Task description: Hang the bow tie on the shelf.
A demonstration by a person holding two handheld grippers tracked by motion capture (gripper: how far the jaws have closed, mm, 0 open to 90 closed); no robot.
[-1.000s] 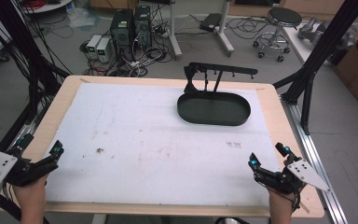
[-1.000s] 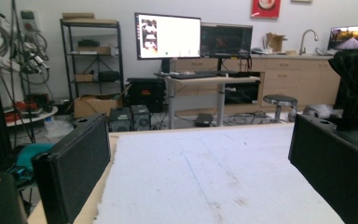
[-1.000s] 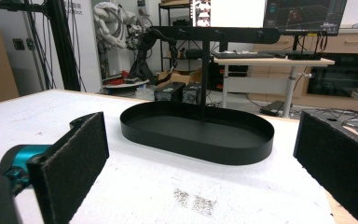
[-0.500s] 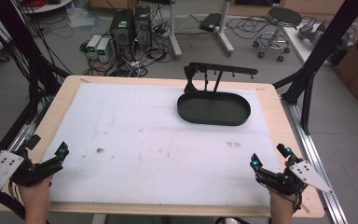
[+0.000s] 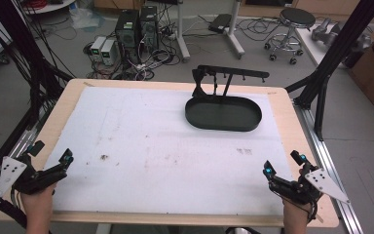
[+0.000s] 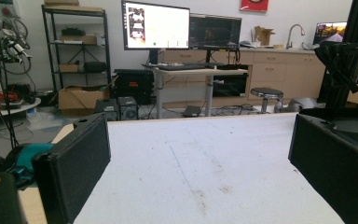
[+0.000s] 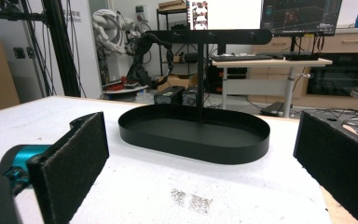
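A black oval tray [image 5: 223, 115] with an upright post and a crossbar [image 5: 238, 73] above it stands on the far right part of the white table cover [image 5: 151, 146], well apart from both grippers. The left gripper [image 5: 48, 156] rests at the near left corner of the table, its jaws spread wide with nothing between them; its own view looks between the two black pads [image 6: 74, 163] over the bare, lightly stained cover. The right gripper [image 5: 285, 165] sits at the near right corner, jaws likewise wide apart and empty, and its view faces the tray [image 7: 193, 133] straight ahead, with a small dark smudge [image 7: 191, 199] on the cover in front of it. No brand or label can be read on the tray or the grippers; the monitors [image 6: 156, 25] beyond the table show content too small to read, and a red sign [image 6: 253, 4] on the far wall is illegible.
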